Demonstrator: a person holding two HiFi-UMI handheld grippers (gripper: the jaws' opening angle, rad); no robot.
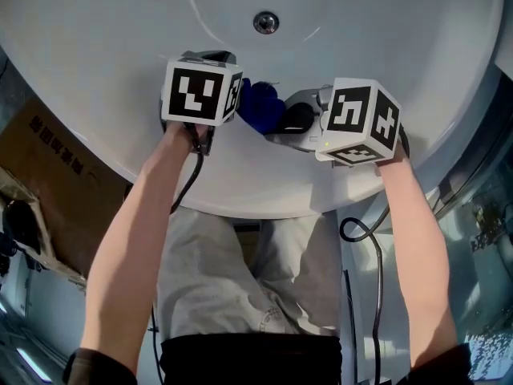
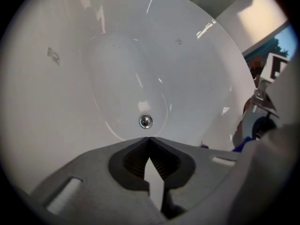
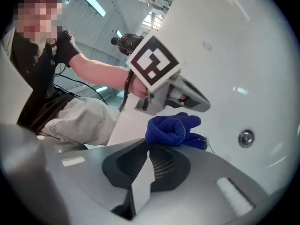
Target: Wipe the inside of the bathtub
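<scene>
Forearms nearest the lens: left forearm (image 1: 132, 223) and right forearm (image 1: 417, 231) reach over the near rim of the bathtub (image 1: 385, 30), each carrying a tool. The person stands at the tub side and leans in.

Right hand-held gripper (image 3: 149, 147): jaws closed at the tips on a bunched blue cloth (image 3: 174, 128). Most of the cloth bulges out ahead of the tips, with a loose end trailing toward the drain (image 3: 245, 138). Judged reason: a tip pinch leaves the wad free to act as the wiping face.

Left hand-held gripper (image 2: 149, 138): jaws closed together, nothing between them. It hangs just beside the cloth, its nose over the wad in the right gripper view. Touching or apart: cannot tell. Probably placed to steady or re-bunch the cloth, or simply parked close.

Cloth location: over the tub's near inner wall, between the two tools, well short of the drain. Contact with the tub surface is not confirmed from any view.

Tub surface is white and glossy, no residue visible. Judgement: wiping stroke not clearly begun. The next move calls for pressing the wad onto the wall.
</scene>
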